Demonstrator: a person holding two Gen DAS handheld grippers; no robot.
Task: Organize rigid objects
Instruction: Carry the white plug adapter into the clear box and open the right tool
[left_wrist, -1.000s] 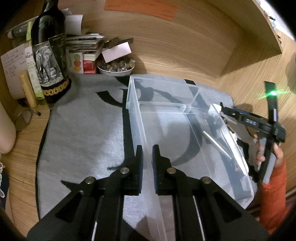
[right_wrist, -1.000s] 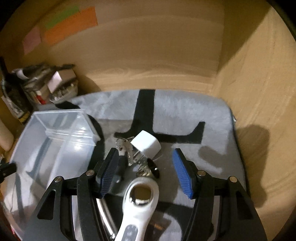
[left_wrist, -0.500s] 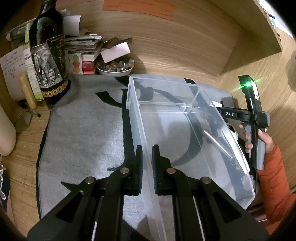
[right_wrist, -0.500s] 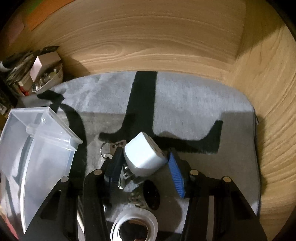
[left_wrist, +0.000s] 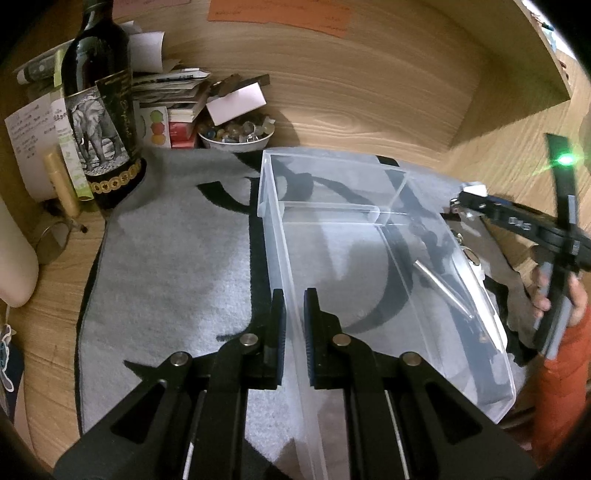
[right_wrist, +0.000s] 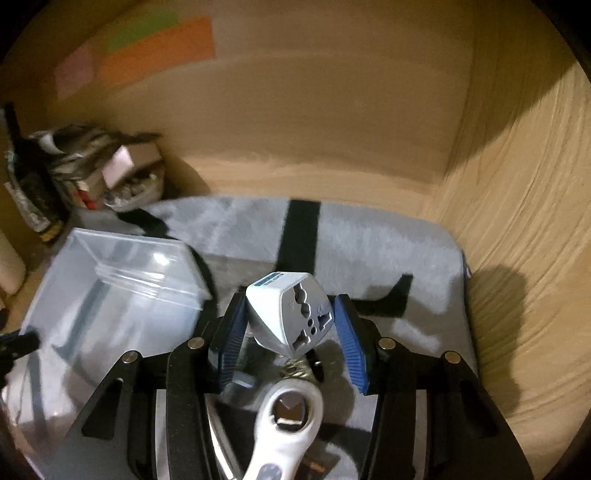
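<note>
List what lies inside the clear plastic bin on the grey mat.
In the clear plastic bin, a slim metal rod lies in the long compartment by the right wall. The small far compartment looks empty. The left gripper hides part of the near floor.

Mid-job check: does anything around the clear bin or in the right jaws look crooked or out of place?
The white plug adapter sits tilted between the right gripper's jaws, socket face angled toward the camera rather than square. The left gripper clamps the clear bin's near wall. Nothing looks spilled or damaged.

Wooden desk (left_wrist: 369, 96) under grey mat (left_wrist: 166, 277), bottle (left_wrist: 99, 110).
</note>
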